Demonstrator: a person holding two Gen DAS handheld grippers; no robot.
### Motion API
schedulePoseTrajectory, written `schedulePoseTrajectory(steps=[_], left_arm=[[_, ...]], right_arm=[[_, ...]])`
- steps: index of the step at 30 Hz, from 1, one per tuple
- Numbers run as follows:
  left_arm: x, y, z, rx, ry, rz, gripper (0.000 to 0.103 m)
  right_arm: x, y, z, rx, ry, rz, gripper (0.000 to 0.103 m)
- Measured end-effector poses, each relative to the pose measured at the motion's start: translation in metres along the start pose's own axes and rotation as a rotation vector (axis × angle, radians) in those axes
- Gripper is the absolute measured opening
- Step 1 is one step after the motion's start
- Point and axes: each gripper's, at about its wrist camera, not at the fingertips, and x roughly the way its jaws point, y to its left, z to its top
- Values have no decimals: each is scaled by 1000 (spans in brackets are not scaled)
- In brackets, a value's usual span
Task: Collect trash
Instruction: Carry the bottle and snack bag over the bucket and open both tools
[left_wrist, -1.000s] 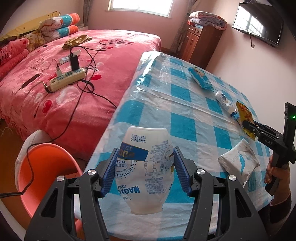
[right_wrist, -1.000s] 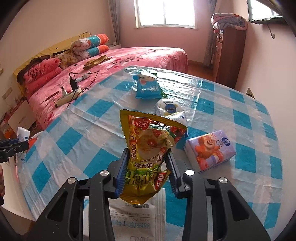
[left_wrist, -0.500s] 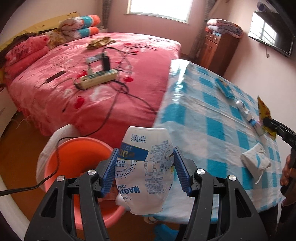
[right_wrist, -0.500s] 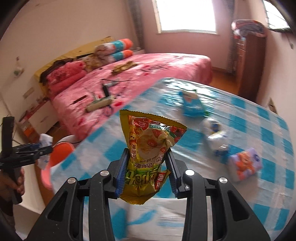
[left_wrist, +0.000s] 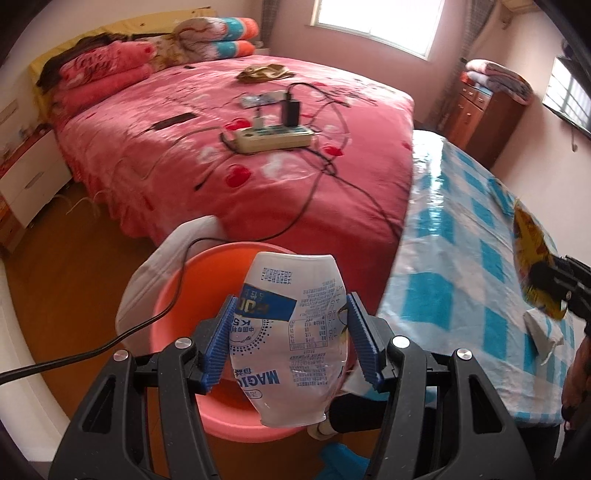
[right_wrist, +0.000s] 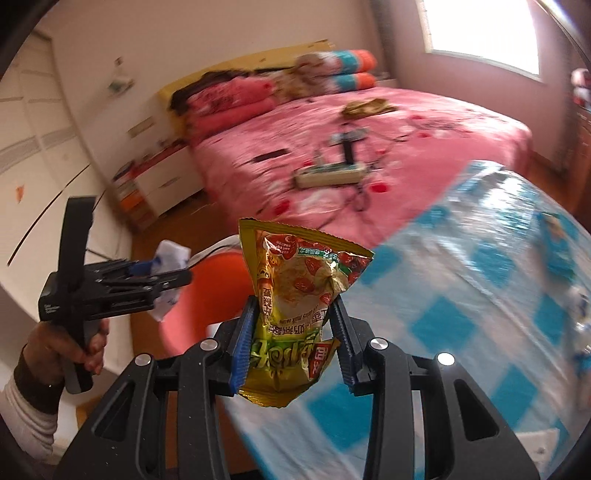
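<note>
Both claws carry trash to the orange bin beside the table.

The left gripper (left_wrist: 290, 338) pinches a white pouch (left_wrist: 291, 339) by its sides, hanging over the mouth of the bin (left_wrist: 177, 280), which stands on the floor between the bed (left_wrist: 236, 136) and the table (left_wrist: 454, 266); held there, a release should likely drop it straight in. The right gripper (right_wrist: 293, 343) is pressed together on a yellow snack bag (right_wrist: 299, 295), gripped low so the bag stands up clear of the table edge, off to the side of the bin and not yet above it. A cable (left_wrist: 155, 314) crosses the bin's rim and could catch falling trash.
</note>
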Motion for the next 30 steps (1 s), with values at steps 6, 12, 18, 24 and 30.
schedulePoseTrajectory(steps=[6, 12, 18, 24, 30], left_arm=[[5, 29, -8, -49, 14, 24, 60], [11, 43, -16, -73, 27, 34, 60], [19, 55, -23, -97, 40, 47, 60], [26, 62, -26, -119, 55, 67, 72], [29, 60, -30, -109, 62, 105, 80]], right_arm=[[41, 42, 7, -59, 59, 75, 40], [72, 74, 9, -95, 103, 117, 40], [101, 87, 11, -98, 131, 148, 41], [116, 78, 10, -7, 148, 224, 62], [96, 49, 8, 103, 101, 202, 85]])
